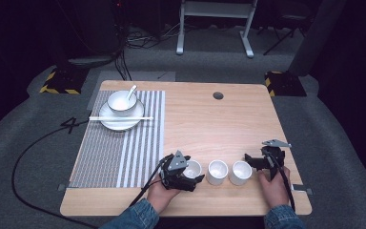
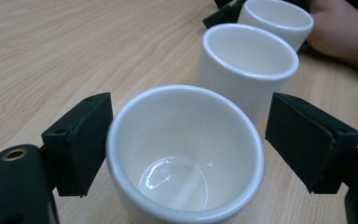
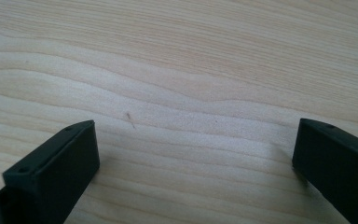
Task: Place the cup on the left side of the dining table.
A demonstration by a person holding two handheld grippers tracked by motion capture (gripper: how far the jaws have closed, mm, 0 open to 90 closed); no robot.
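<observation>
Light wood tabletop [image 1: 209,124], round grommet hole [image 1: 218,95] near far edge. Striped grey placemat [image 1: 124,148] covers left part, white plate [image 1: 119,121] at its far end. Three white cups [image 1: 218,171] in a row along near edge, right of placemat.

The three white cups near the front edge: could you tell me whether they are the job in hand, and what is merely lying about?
In hand, judging by the grippers:
left cup, between the open left gripper
middle cup
right cup, beside the right gripper

Lying about:
bowl, spoon, plate, chopsticks, striped mat
</observation>
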